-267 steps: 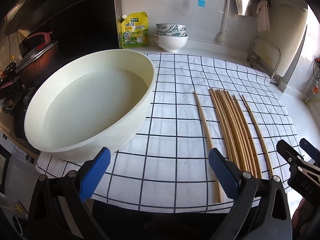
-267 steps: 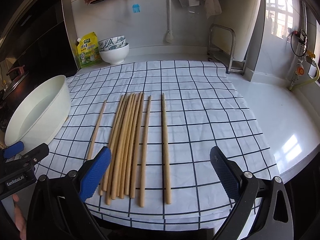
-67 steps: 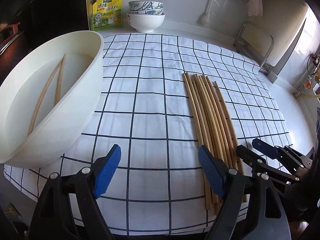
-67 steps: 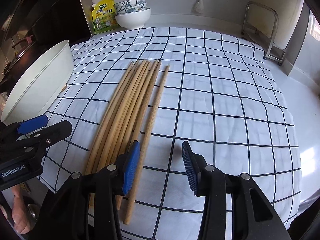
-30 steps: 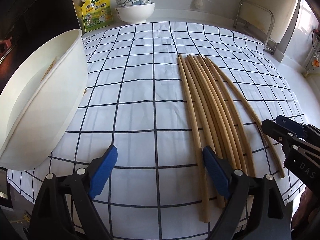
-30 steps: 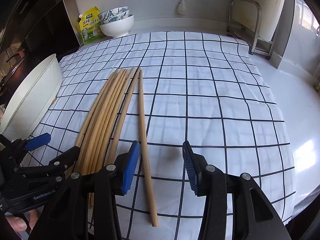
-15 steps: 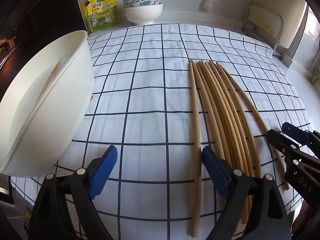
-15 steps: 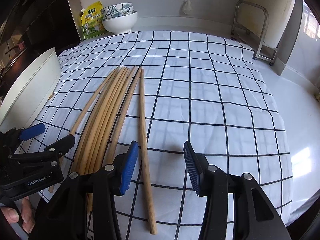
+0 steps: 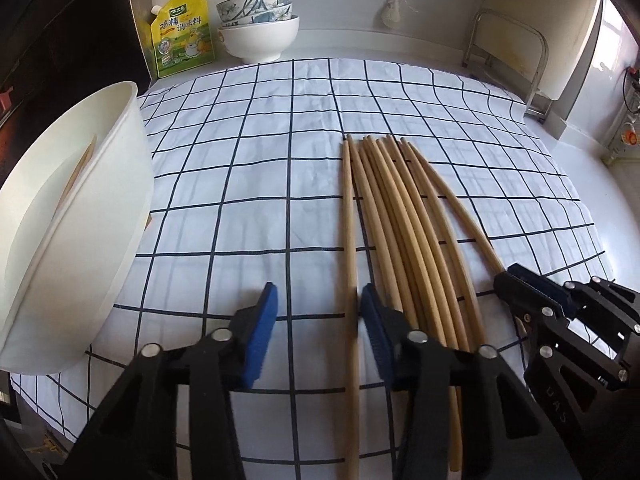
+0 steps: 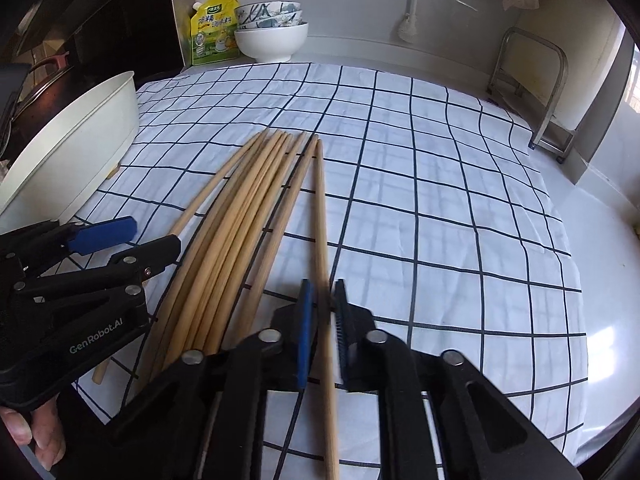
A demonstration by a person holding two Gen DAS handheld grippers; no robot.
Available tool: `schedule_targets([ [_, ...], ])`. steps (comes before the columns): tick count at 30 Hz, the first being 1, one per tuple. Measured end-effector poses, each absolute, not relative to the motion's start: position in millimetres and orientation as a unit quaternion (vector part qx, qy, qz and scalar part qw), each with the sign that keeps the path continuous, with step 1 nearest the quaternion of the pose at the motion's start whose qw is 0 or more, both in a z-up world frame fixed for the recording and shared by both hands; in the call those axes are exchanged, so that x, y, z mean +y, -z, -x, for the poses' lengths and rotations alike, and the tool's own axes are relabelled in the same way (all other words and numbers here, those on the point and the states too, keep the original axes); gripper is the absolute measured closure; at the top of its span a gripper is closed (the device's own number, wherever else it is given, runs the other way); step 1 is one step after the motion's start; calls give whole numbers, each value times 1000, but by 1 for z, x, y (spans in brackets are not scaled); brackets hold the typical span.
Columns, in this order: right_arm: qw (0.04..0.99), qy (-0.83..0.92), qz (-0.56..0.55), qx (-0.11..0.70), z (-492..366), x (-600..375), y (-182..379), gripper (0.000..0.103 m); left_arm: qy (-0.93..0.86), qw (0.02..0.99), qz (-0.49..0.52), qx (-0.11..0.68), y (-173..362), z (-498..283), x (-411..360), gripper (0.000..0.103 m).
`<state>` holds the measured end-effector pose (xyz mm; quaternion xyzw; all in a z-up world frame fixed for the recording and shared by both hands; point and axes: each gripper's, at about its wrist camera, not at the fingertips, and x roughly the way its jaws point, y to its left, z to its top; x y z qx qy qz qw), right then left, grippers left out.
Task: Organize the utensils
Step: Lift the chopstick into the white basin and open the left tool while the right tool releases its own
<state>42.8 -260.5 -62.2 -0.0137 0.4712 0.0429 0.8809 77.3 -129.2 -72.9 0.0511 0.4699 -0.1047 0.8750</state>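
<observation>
Right wrist view: my right gripper (image 10: 322,300) has just closed on the rightmost chopstick (image 10: 320,216); my left gripper (image 9: 318,308), narrowing, straddles the leftmost chopstick (image 9: 349,216), unpinched.

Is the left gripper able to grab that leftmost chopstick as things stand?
Probably yes: the leftmost chopstick already lies between the left gripper's closing jaws, slightly apart from the other chopsticks.

Both wrist views look steeply down, close, sharing the checked cloth (image 9: 256,184) and apparently all chopsticks (image 10: 248,216).
</observation>
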Motion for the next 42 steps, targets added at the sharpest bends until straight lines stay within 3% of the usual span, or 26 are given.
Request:
schedule_targets([
  [2,881,-46,4,471,-42,-263,62,97,116,872,-42,474,72,-77,-129,96],
  [10,882,-50,-58,465,-39,-276,48,97,140,869,-15,474,56,-72,-117,96],
  [19,903,-80,-87,413,-39,-253,-14,97,164,891,14,424,0,-60,-78,96],
  [29,905,-158,-78,388,-85,-156,-51,97,76,924,54,370,-38,-72,38,96],
  [42,874,-237,-39,423,-148,-23,-43,97,10,917,81,390,-19,-106,143,96],
])
